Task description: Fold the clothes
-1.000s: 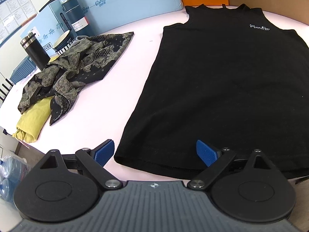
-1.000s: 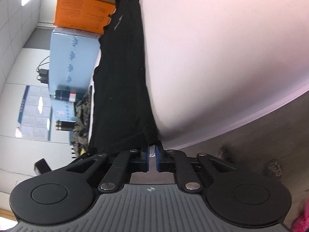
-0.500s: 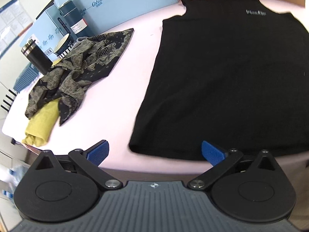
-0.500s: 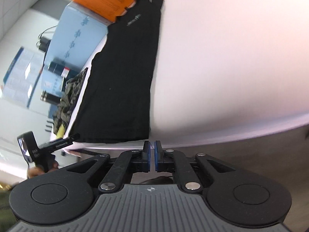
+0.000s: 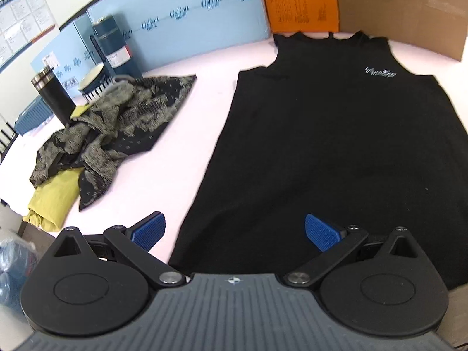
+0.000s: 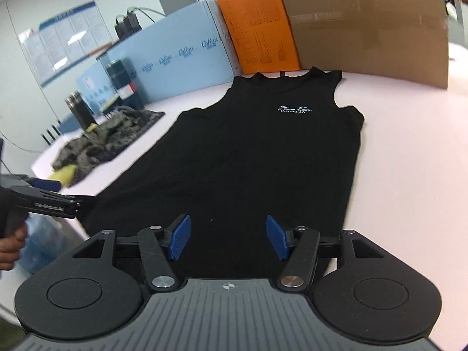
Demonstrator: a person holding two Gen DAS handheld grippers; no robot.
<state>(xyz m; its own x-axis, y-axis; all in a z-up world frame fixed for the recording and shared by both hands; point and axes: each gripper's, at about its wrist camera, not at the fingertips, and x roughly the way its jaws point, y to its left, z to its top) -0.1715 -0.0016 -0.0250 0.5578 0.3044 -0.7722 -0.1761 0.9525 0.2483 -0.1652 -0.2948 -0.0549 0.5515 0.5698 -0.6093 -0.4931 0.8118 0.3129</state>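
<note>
A black sleeveless top [image 5: 336,146] [image 6: 248,161] with a small white logo lies flat on the pale pink table [image 5: 187,146], neck towards the far boxes. My left gripper [image 5: 234,232] hovers wide open over the top's near left hem corner, with nothing between its blue pads. My right gripper [image 6: 228,238] hangs over the middle of the near hem; its jaws are opening and grip nothing. The left gripper [image 6: 49,196] also shows at the left edge of the right wrist view, held by a hand [image 6: 11,245].
A heap of patterned dark cloth [image 5: 111,128] over a yellow garment [image 5: 55,196] lies at the left. Behind it stand a black flask [image 5: 54,96], a dark canister [image 5: 112,46], blue boards [image 5: 181,29], an orange box [image 5: 298,0] and a cardboard sheet [image 5: 403,8].
The right gripper has let go of the hem, rolled upright and swung up over the top, its jaws parting. The left gripper has opened a little wider and risen slightly.
</note>
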